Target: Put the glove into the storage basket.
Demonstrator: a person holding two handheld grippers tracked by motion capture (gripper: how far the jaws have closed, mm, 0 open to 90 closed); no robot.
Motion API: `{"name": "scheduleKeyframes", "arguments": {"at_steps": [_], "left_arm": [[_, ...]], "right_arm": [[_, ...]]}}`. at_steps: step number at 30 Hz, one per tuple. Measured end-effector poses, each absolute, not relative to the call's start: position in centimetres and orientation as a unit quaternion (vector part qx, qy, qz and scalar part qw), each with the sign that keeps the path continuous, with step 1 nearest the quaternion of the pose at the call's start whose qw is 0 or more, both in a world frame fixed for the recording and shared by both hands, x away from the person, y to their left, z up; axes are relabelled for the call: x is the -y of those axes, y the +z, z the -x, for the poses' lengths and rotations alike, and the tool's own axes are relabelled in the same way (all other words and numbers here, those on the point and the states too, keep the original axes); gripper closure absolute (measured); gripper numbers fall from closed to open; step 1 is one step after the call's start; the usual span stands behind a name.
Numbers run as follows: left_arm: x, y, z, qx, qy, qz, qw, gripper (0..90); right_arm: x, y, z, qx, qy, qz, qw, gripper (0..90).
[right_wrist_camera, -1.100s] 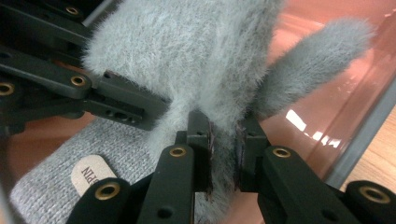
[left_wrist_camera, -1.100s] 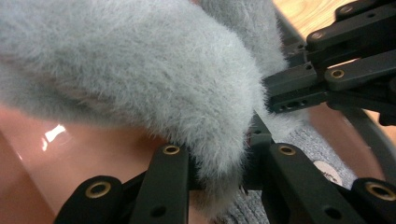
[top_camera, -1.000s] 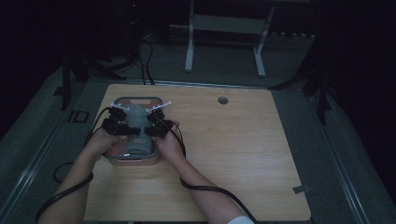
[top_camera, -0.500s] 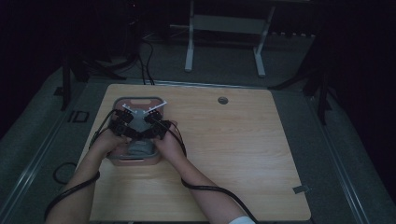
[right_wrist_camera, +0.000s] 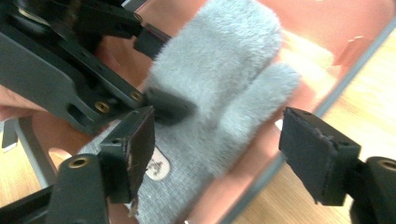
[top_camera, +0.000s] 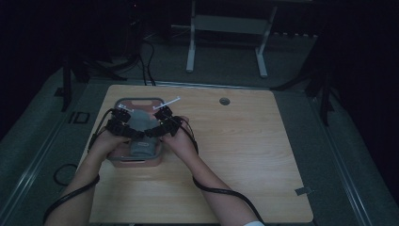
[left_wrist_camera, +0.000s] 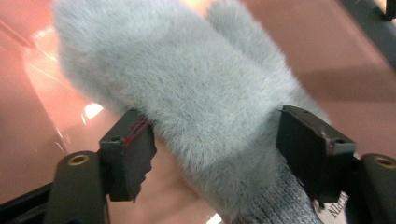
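Note:
A grey fluffy mitten (top_camera: pixel 136 123) lies in a pink tray (top_camera: pixel 139 100) on the left part of the wooden table, its knit cuff toward me. My left gripper (top_camera: pixel 131 133) stands open, its jaws straddling the mitten's (left_wrist_camera: pixel 196 93) body just above the cuff. In its own view the left gripper (left_wrist_camera: pixel 210 154) has one jaw on either side of the fur. My right gripper (top_camera: pixel 153 133) is open beside it. In the right gripper view that gripper (right_wrist_camera: pixel 215 154) has one jaw over the cuff (right_wrist_camera: pixel 163 182) and the other past the tray's rim (right_wrist_camera: pixel 261 172).
The wooden table (top_camera: pixel 244 155) stretches bare to the right of the tray, with a round cable hole (top_camera: pixel 224 101) near its far edge. Black cables trail from both grippers over my forearms. A white desk frame (top_camera: pixel 226 28) stands on the floor beyond.
Both grippers have drawn closer together over the mitten in the tray. The mitten has stayed in the tray.

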State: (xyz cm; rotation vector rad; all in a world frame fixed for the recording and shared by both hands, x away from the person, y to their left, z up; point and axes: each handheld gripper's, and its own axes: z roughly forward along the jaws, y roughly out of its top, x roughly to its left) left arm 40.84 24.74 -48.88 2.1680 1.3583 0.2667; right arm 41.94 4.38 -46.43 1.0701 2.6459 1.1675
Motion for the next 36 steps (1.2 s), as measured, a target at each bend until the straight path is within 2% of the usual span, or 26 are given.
{"name": "scheduleKeyframes", "arguments": {"at_steps": [1,10,20,36], "left_arm": [[-24.9,-48.8,-40.6,-0.506,0.11,-0.805,0.29,26.0],[-25.8,-47.4,-38.5,-0.501,0.15,-0.779,0.347,15.2],[-24.4,-47.2,-36.4,-0.469,0.169,-0.784,0.371,14.8],[-19.1,-46.0,-33.7,-0.382,0.18,-0.805,0.416,14.8]], "right_arm": [[-4.1,-46.4,-41.9,-0.856,0.383,-0.346,0.025,20.6],[-2.0,-46.7,-42.0,-0.854,0.393,-0.341,0.027,17.8],[1.2,-46.1,-41.2,-0.85,0.412,-0.326,0.036,15.4],[8.1,-45.9,-38.4,-0.85,0.425,-0.304,0.059,15.5]]}}
